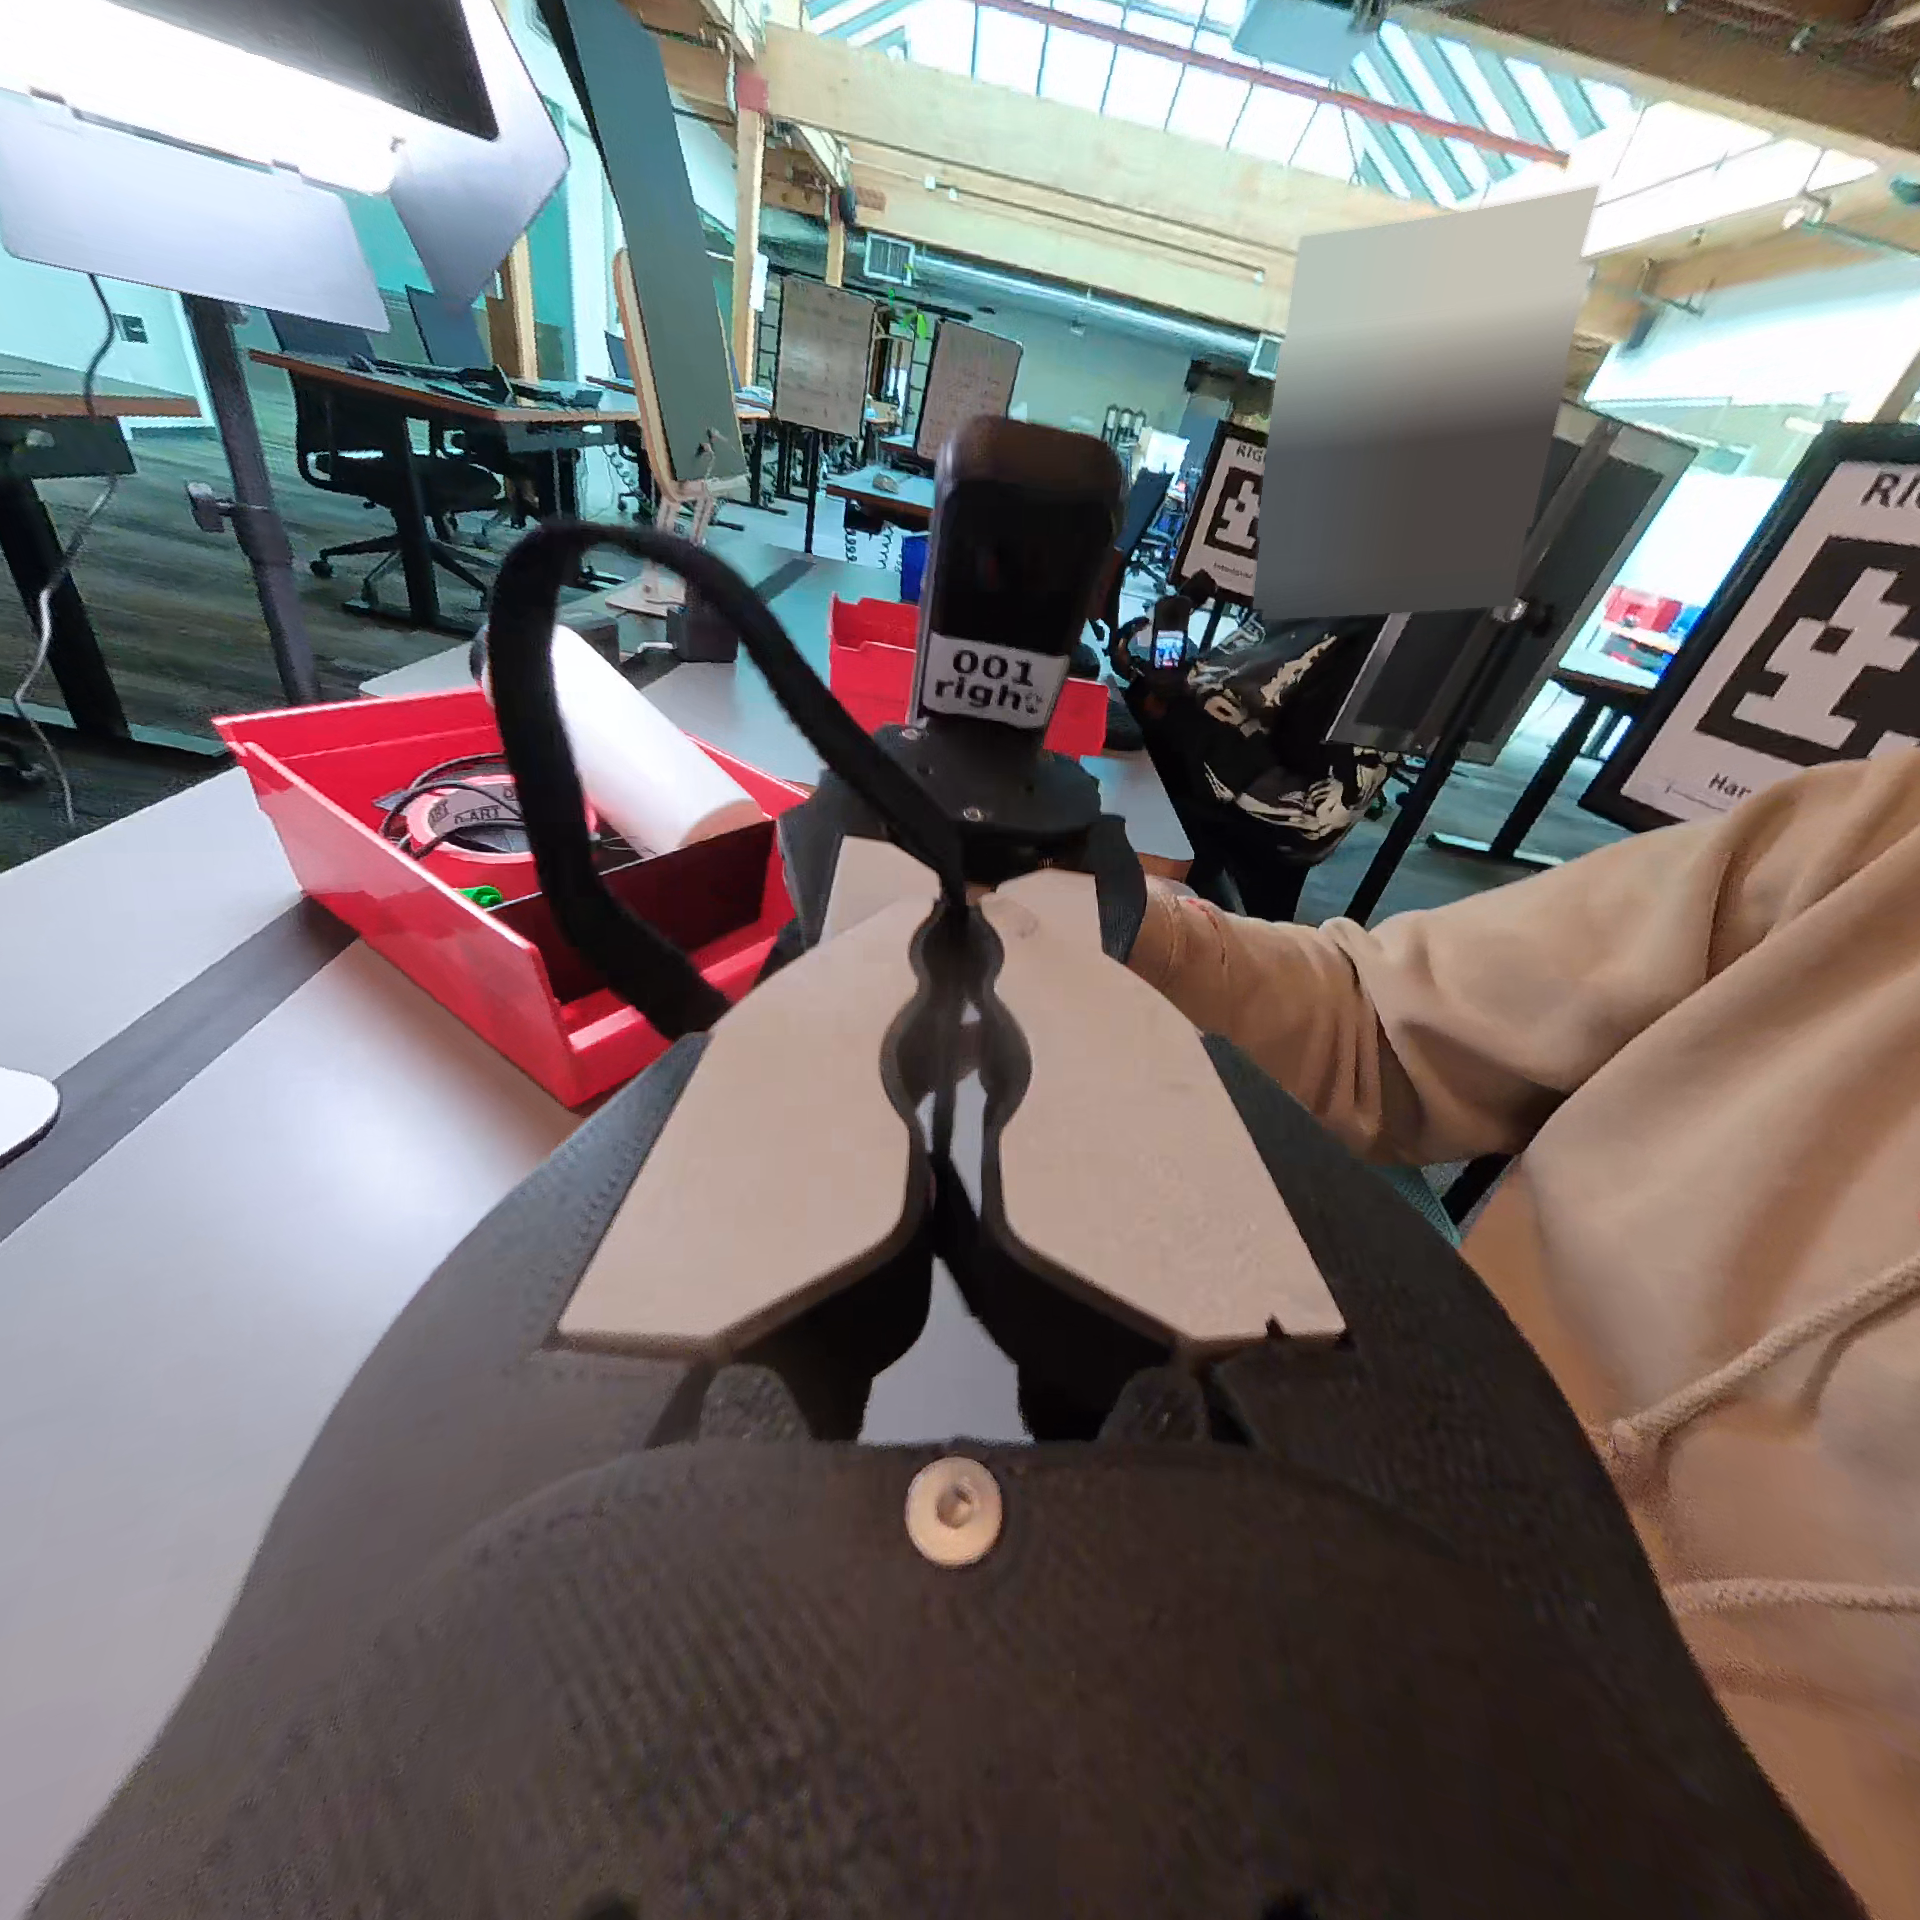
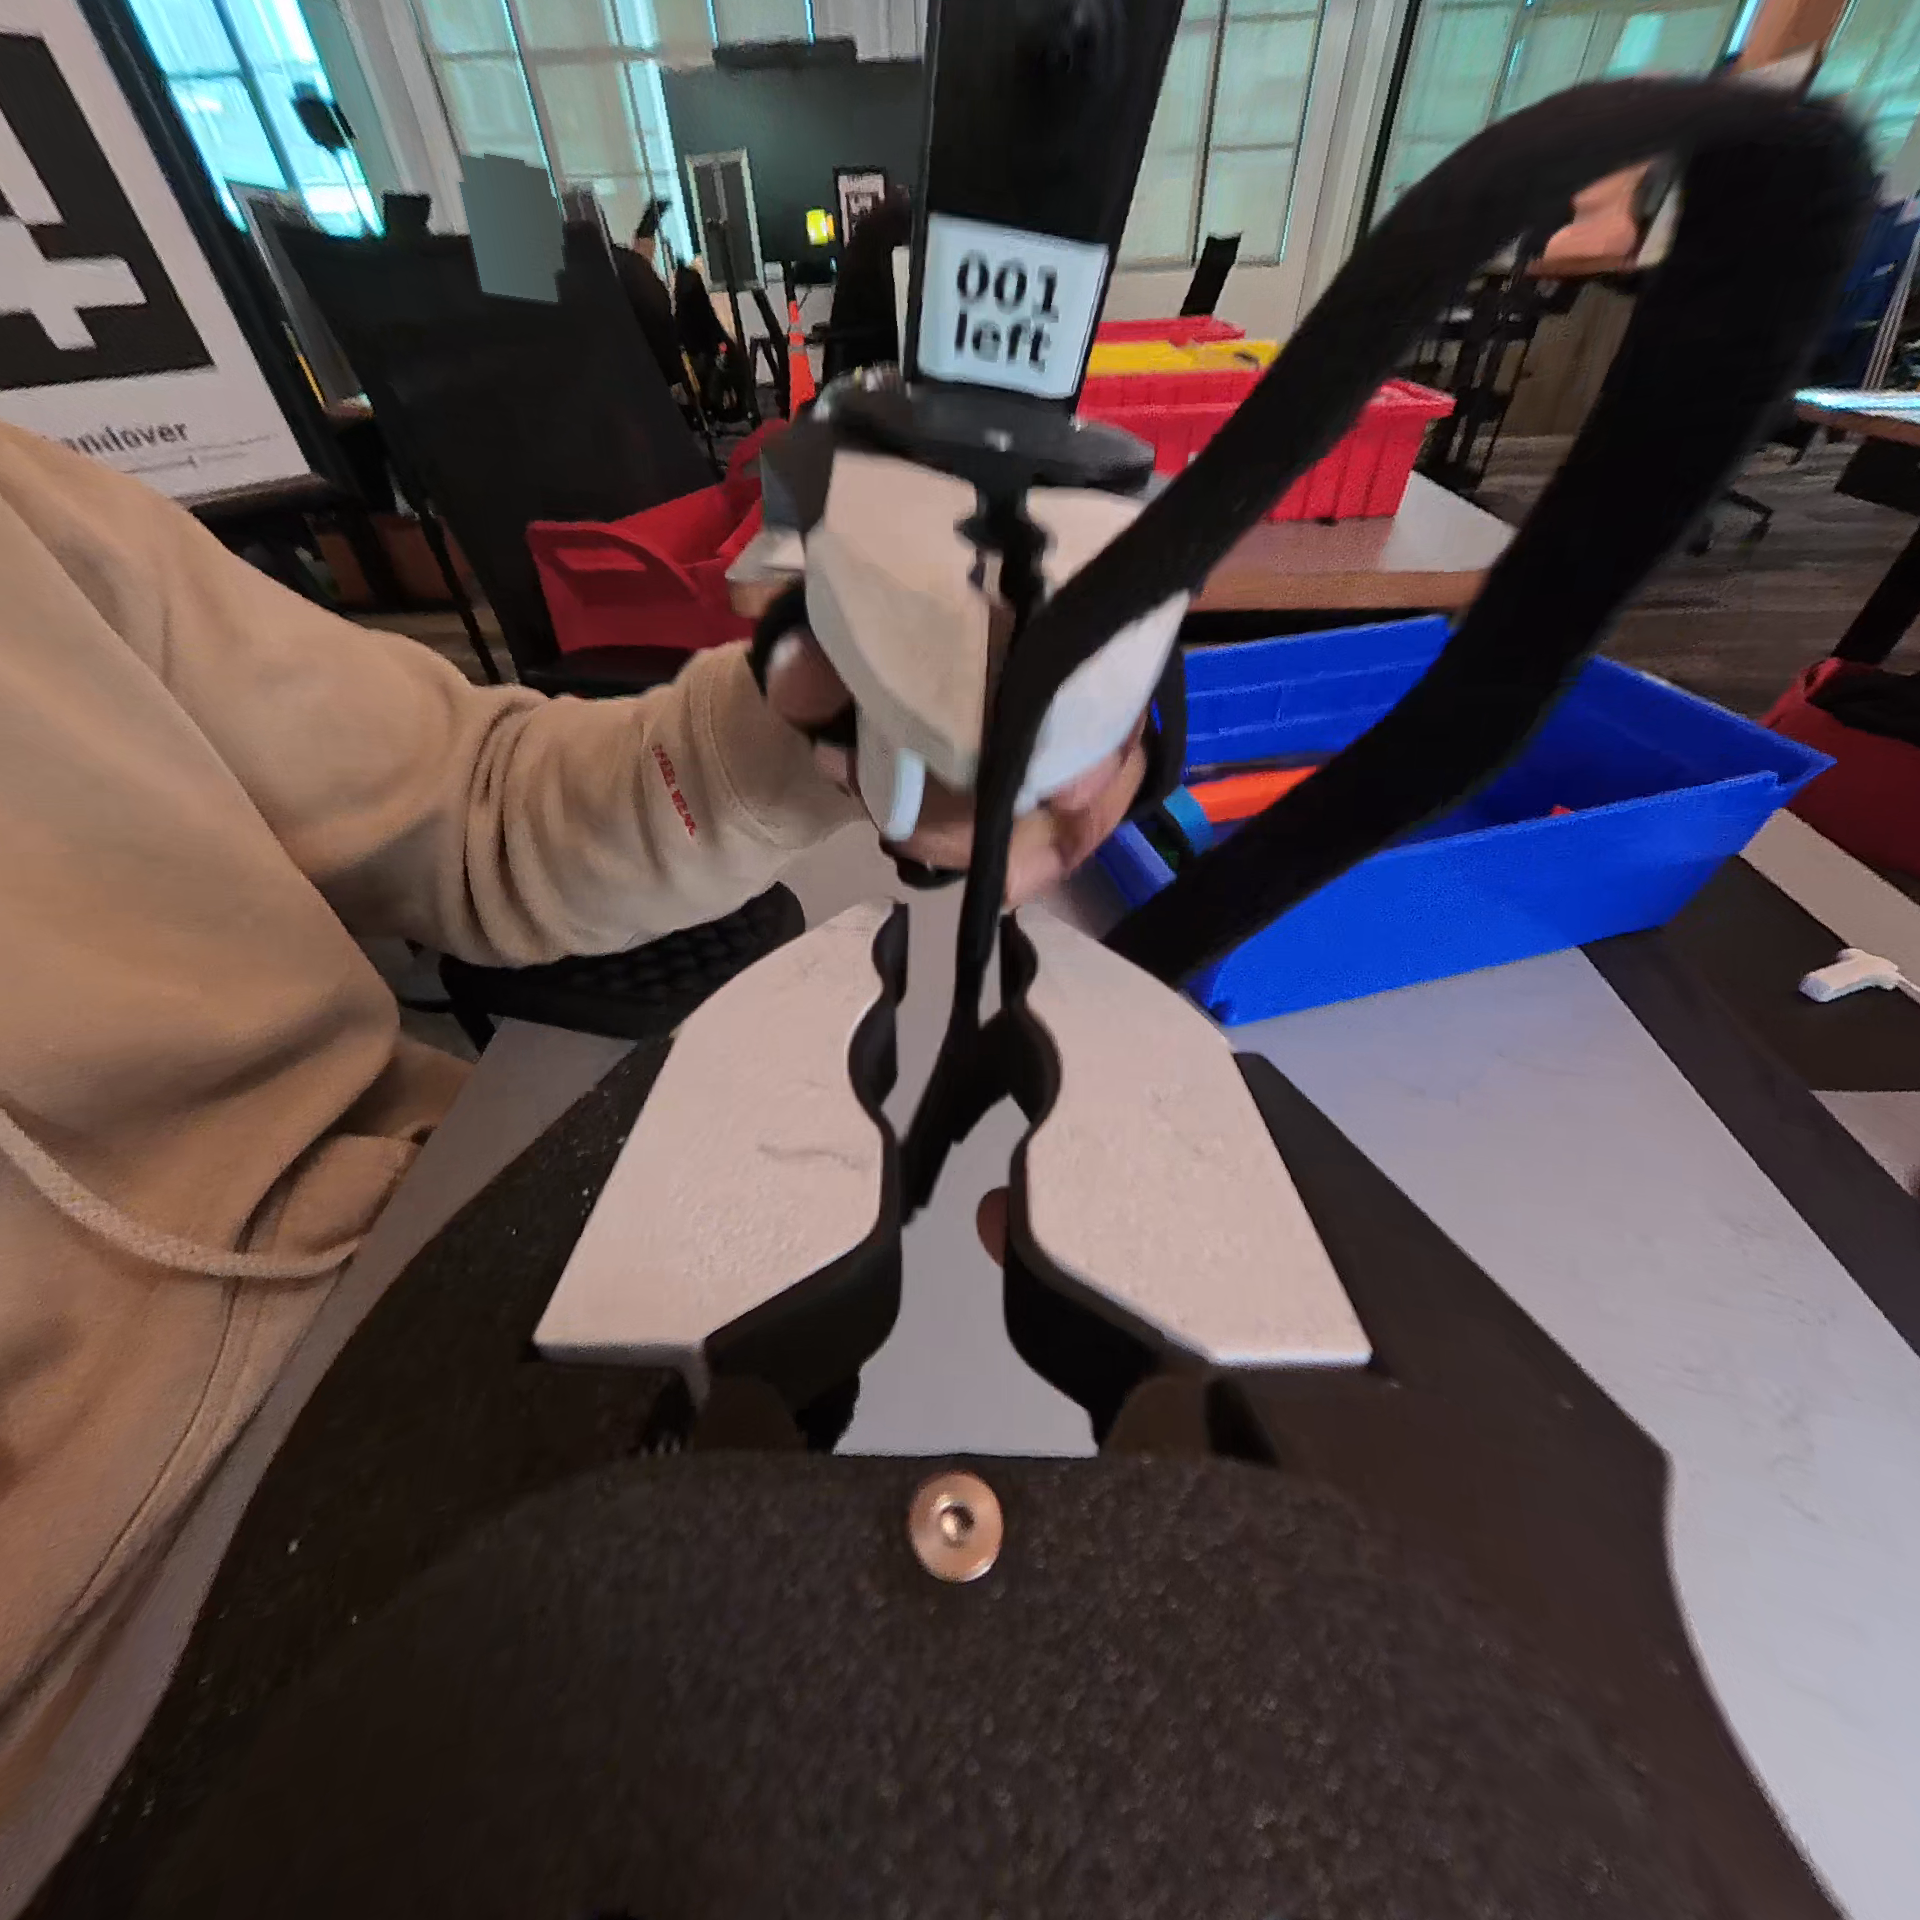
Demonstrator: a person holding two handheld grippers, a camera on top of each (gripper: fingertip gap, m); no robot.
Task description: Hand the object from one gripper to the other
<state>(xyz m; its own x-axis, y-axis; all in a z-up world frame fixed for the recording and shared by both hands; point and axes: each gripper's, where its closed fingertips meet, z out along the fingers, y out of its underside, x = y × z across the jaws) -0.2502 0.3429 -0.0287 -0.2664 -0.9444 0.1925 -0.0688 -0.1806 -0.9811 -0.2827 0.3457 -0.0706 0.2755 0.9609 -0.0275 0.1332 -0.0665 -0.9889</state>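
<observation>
A long black strap point(image 1: 530, 727) hangs in a big loop between the two grippers above the grey table point(image 1: 208, 1195). My left gripper point(image 1: 956, 914) is shut on one part of the strap. The right gripper point(image 1: 961, 878) faces it tip to tip. In the right wrist view the strap point(image 2: 1558, 468) arcs up to the right and its thin end runs down between my right gripper's point(image 2: 951, 925) fingers. Those fingers stand a little apart around the strap, which touches the right pad. The left gripper point(image 2: 987, 790) shows beyond, clamped on the strap.
A red bin point(image 1: 436, 914) with a tape roll and a white roll stands on the table left of the grippers. A blue bin point(image 2: 1507, 883) with several items stands on the other side. A person's beige sleeve point(image 2: 364, 748) reaches in. A small white object point(image 2: 1855, 977) lies on the table. The tips of one gripper are about 5 cm away from the tips of the other.
</observation>
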